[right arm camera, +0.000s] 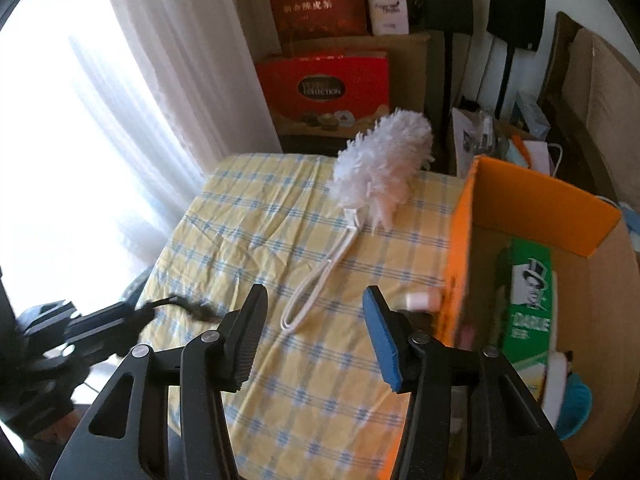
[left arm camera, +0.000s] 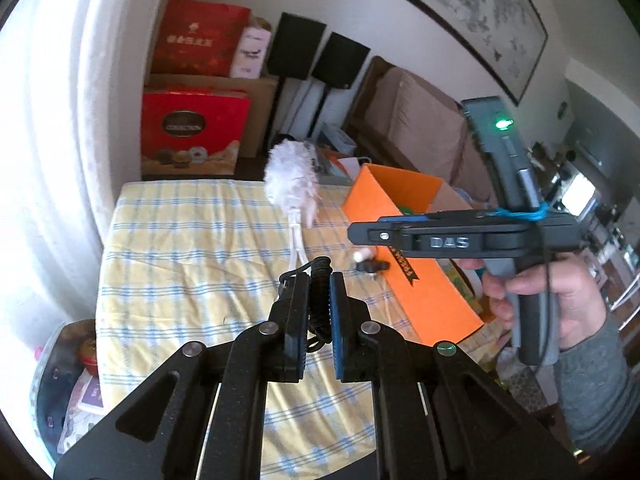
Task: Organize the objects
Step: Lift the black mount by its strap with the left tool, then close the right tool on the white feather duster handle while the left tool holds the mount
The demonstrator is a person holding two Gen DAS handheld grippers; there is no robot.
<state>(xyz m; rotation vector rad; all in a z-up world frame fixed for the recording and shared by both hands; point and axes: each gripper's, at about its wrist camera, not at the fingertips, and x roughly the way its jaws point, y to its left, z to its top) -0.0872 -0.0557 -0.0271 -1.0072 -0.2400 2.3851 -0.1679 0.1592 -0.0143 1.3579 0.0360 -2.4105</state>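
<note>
We see 1 desk [right arm camera: 248, 232] in checked cloth, 1 orange box [right arm camera: 532, 196] at its right, 1 white duster [right arm camera: 380, 164] lying far-centre. Our left gripper [left arm camera: 320, 280] has its fingers clamped on 1 black coiled cord [left arm camera: 319, 300]. Our right gripper [right arm camera: 316, 308] fingers stand apart, empty. Box contents are partly cut off.

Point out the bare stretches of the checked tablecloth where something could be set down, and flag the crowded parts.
Free: the tablecloth between the curtain and the white duster, and the near stretch below the duster's loop handle. Crowded: the strip along the orange box, where a small pale cylinder lies, and inside the box, which already holds a green carton.
</note>
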